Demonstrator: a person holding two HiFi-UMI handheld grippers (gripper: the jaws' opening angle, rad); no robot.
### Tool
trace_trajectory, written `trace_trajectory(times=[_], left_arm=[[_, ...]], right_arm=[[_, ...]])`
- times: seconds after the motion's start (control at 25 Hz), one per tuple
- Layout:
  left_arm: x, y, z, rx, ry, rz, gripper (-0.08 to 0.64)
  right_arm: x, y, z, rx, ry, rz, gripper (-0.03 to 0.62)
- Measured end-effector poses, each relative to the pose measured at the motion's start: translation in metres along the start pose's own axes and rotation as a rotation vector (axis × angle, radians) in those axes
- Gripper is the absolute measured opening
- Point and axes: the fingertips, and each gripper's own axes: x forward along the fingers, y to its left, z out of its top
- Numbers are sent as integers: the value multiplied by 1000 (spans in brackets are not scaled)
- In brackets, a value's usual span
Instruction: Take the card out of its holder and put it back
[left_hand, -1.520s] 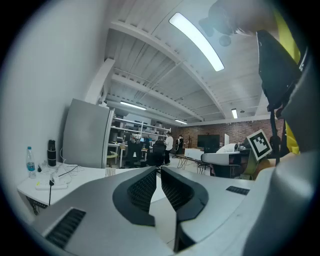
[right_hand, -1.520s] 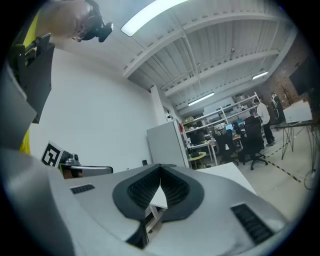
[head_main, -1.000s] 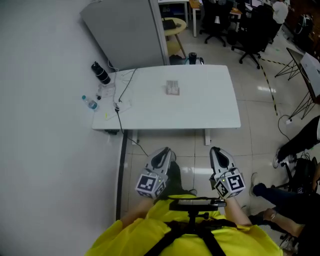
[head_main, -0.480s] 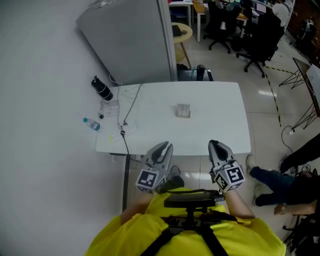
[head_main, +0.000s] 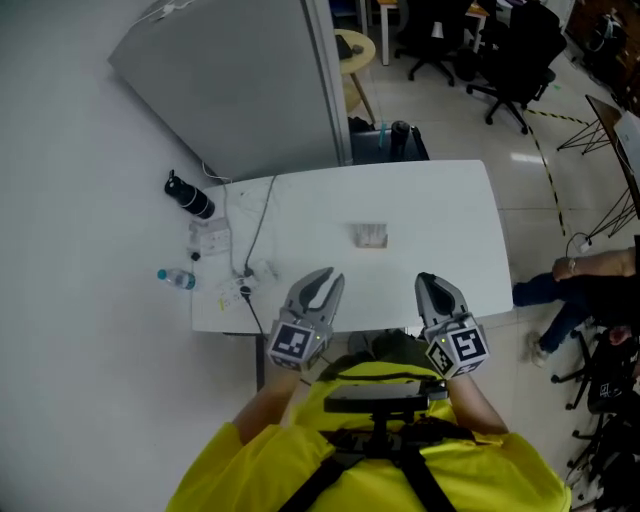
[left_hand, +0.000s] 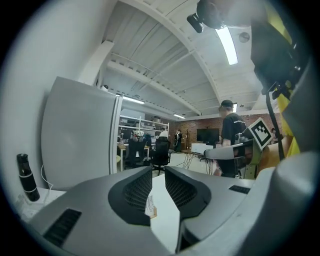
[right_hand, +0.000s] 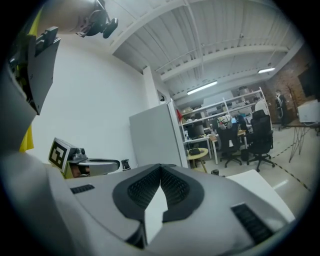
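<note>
card holder (head_main: 371, 236) lies flat near the middle of a white table (head_main: 450, 220). it is too small to tell whether the card sits inside it.

room: open office with a pale tiled floor (head_main: 540, 190) and a white wall (head_main: 70, 250) on the left. a grey partition panel (head_main: 240, 90) stands behind the table's far left corner. black office chairs (head_main: 515, 50) stand beyond it.

left gripper (head_main: 318, 287) and right gripper (head_main: 432, 287) hang side by side over the table's near edge, apart from each other and well short of the holder. left jaws stand slightly apart, have just been opening, and grip nothing. the holder shows only as a sliver far off through the gap. right jaws meet at the tips, closed and empty.

around: a black bottle (head_main: 190, 196) stands upright at the table's left end, with a small clear water bottle (head_main: 176, 279) lying nearer. i cannot tell whether they rest on the top or beside it. a cable (head_main: 262, 210) trails across the left part of the top. all of these sit left of the holder, off the line from the grippers to it. a dark container (head_main: 400, 130) sits just past the far edge.

hidden or cut off: the wearer's yellow top (head_main: 300, 470) fills the lower frame and covers the floor below. a seated person (head_main: 590, 275) is cut by the right edge.
</note>
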Motion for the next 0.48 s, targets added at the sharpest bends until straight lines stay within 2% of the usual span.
trace_trajectory(times=[0.24,0.32,0.4,0.48], left_arm=[[59,32,-26,41,60,33,60],[81,41,-45,69,105,-5,61],[105,50,-68,112,155,-67,117],[128,63,-99,170,226,-128,133]], right_arm=[[28,-42,-4,38,25,-14,6],[40,-54,-5,42,41,-3,6],[52,-64,-8,35,56,14,6],[62,-72,-16,39,78,26,6]])
